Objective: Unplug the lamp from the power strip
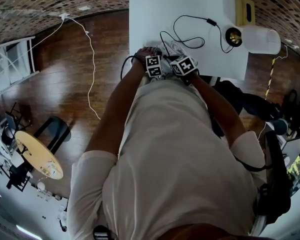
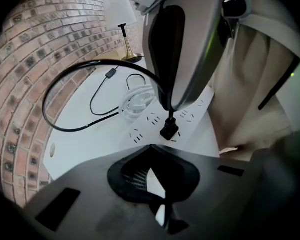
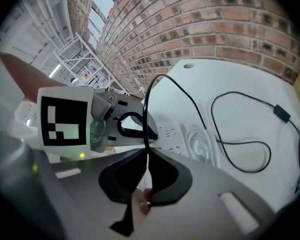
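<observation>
My right gripper (image 3: pixel 146 159) is clamped on the black cord (image 2: pixel 105 62) just above the plug (image 2: pixel 169 130), which is not yet pulled from the power strip (image 2: pixel 145 126). My left gripper (image 2: pixel 152 159), closed to a sliver, points down at the strip, steadying it, I judge.

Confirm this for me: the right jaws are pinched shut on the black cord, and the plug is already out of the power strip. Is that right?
Not quite. The plug is not out: the left gripper view shows it seated in a socket of the power strip. The rest holds: the right gripper has its jaws pinched shut on the black cord.
</observation>
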`<state>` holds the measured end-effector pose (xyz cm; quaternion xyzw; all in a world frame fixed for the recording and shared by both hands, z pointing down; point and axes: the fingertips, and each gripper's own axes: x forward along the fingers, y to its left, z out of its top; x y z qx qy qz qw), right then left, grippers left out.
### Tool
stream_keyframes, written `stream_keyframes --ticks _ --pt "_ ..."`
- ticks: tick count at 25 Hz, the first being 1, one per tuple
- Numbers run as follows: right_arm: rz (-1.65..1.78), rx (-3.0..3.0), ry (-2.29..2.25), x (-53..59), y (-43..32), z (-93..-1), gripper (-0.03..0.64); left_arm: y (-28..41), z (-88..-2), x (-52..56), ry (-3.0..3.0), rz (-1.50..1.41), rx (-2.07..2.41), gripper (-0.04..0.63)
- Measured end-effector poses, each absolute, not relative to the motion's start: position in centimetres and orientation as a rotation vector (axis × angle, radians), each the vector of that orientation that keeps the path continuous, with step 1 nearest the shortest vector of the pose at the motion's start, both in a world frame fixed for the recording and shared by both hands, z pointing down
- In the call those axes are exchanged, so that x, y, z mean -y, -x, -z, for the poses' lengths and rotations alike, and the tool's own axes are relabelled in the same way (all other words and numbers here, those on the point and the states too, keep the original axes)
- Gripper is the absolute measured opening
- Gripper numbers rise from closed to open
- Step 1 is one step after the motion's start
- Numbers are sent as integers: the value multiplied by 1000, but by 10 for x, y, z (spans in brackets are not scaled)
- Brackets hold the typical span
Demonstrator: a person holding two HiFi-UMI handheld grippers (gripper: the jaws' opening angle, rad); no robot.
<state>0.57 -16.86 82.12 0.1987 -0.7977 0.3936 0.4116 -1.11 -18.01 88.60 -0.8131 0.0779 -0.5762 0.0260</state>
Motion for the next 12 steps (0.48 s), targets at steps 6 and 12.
stream_keyframes --ticks 6,12 --pt "-998 1995 -497 172 -3 -820 11 13 -886 180 2500 1798 -214 -9" --pt "-1005 1985 -482 177 -1 -822 11 12 -887 182 2484 1807 -175 -9"
